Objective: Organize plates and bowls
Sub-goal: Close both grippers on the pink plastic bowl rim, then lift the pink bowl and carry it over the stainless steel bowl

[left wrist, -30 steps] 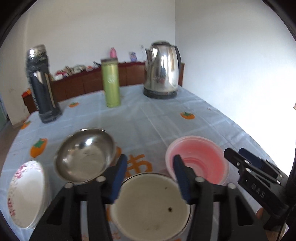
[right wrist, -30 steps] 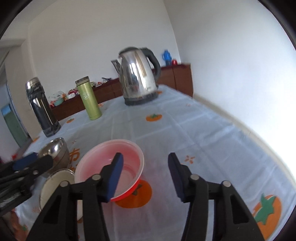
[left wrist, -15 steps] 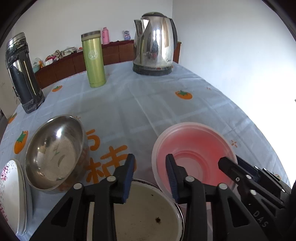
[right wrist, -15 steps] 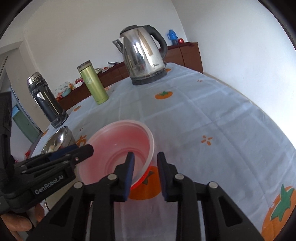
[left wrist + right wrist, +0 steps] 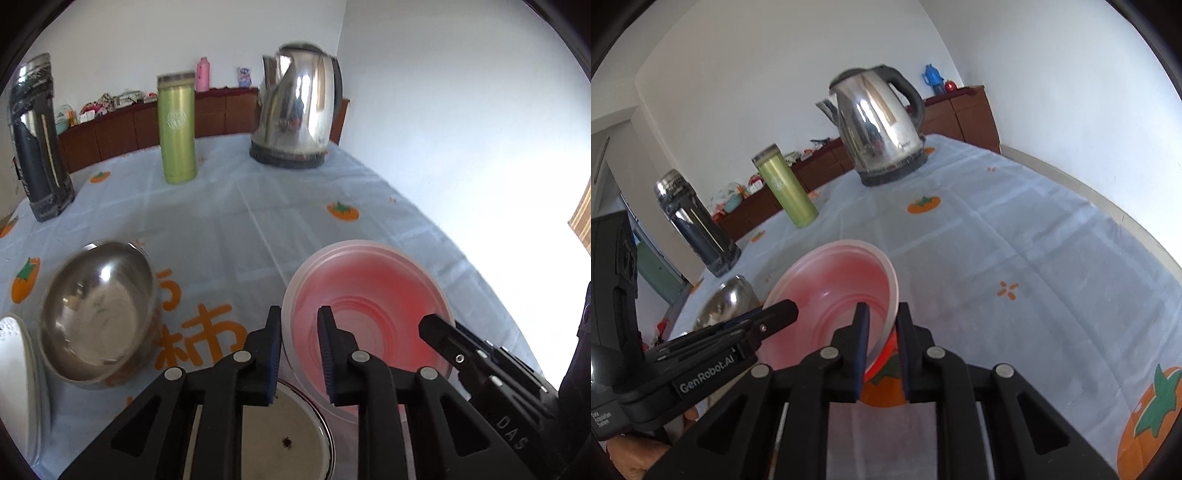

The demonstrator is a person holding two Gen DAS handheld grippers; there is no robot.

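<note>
A translucent pink bowl (image 5: 369, 295) (image 5: 831, 280) sits near the table's front, its right side tipped up. My right gripper (image 5: 882, 325) is shut on its right rim, one pad inside and one outside; its tip (image 5: 432, 325) shows in the left wrist view. My left gripper (image 5: 299, 332) straddles the bowl's left rim. Its jaws are closing, and a gap remains beside the inner pad. A steel bowl (image 5: 96, 310) (image 5: 727, 302) stands to the left. A white enamel bowl (image 5: 280, 435) lies under my left fingers. A white flowered dish (image 5: 14, 376) is at the far left edge.
At the back of the tablecloth (image 5: 236, 221) stand a steel kettle (image 5: 299, 107) (image 5: 879, 125), a green flask (image 5: 177, 129) (image 5: 786, 184) and a dark thermos (image 5: 37, 140) (image 5: 694, 225). A wooden sideboard (image 5: 122, 133) runs along the wall behind. White walls are close on the right.
Both pairs of jaws have narrowed. My left gripper moved right, from over the white enamel bowl to the pink bowl's left rim. My right gripper closed on the right rim, which has tipped up.
</note>
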